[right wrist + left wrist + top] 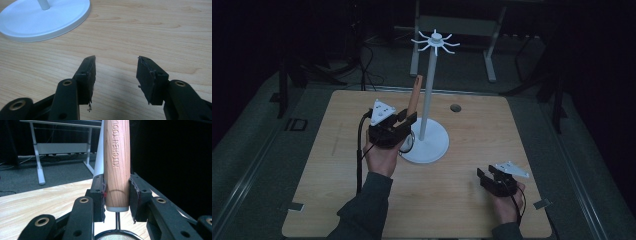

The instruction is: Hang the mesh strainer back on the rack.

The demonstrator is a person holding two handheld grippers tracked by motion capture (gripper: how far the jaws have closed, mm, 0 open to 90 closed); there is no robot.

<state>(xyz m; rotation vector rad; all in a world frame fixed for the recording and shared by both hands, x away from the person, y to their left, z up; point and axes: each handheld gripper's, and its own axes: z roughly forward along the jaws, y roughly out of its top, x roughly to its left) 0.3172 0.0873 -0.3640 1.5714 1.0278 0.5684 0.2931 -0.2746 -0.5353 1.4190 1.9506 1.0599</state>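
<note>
Left gripper view: left hand-held gripper (116, 200) clamps wooden handle (117, 165) (right hand-held gripper (116, 75) gapes empty).

left claw (404, 121): clamped, raised, mid-table | right claw (486, 176): jaws apart, low, near edge

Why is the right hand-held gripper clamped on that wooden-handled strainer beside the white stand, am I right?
Not quite: the left hand-held gripper clamps the strainer's wooden handle beside the white stand, as the left gripper view shows. The right hand-held gripper is open.
</note>
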